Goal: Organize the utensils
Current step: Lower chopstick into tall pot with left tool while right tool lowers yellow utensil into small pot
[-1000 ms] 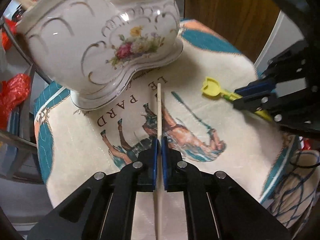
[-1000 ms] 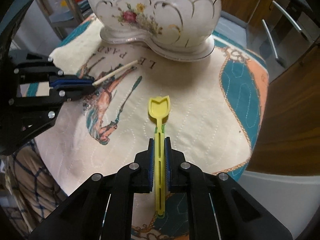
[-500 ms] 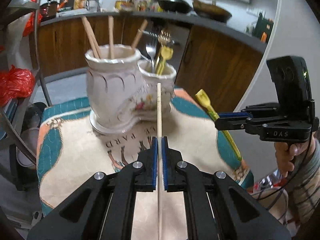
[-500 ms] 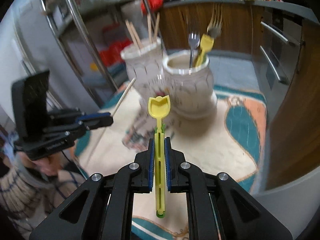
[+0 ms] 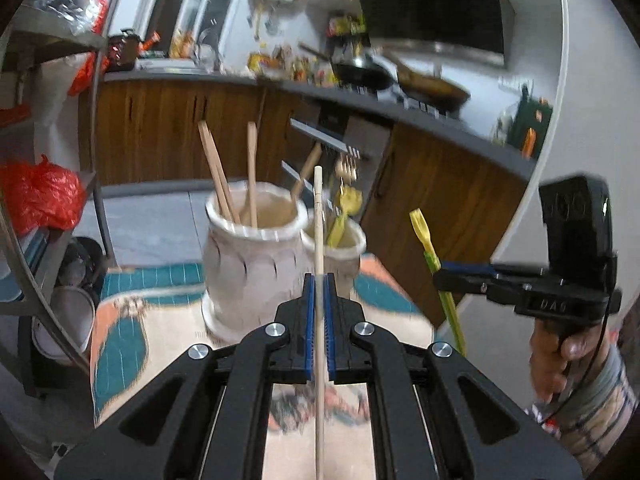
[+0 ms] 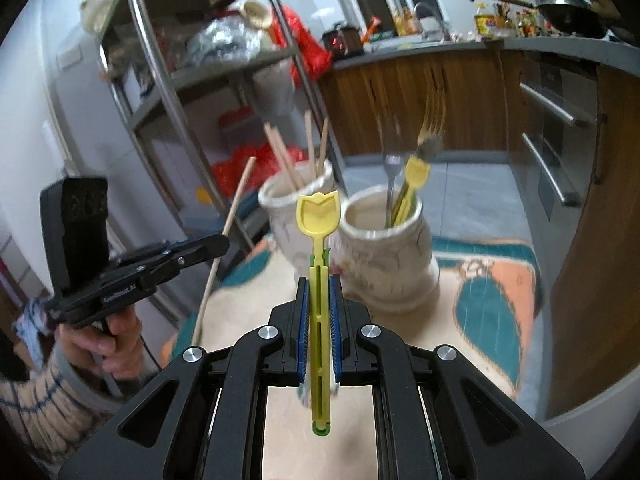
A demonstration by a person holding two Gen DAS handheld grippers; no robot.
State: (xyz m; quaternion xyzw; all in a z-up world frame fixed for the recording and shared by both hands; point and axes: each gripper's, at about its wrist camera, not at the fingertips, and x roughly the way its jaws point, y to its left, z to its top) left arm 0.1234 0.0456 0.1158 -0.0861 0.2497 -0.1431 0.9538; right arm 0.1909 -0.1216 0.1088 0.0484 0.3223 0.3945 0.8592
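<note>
Both claws lifted | wooden chopstick (image 5: 318,216) | yellow tulip-tipped spoon (image 6: 319,216)

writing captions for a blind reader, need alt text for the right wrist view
The right gripper clamps a yellow plastic spoon, aimed at a white two-pot ceramic holder with chopsticks and forks. At left, the left gripper holds a wooden chopstick.
</note>
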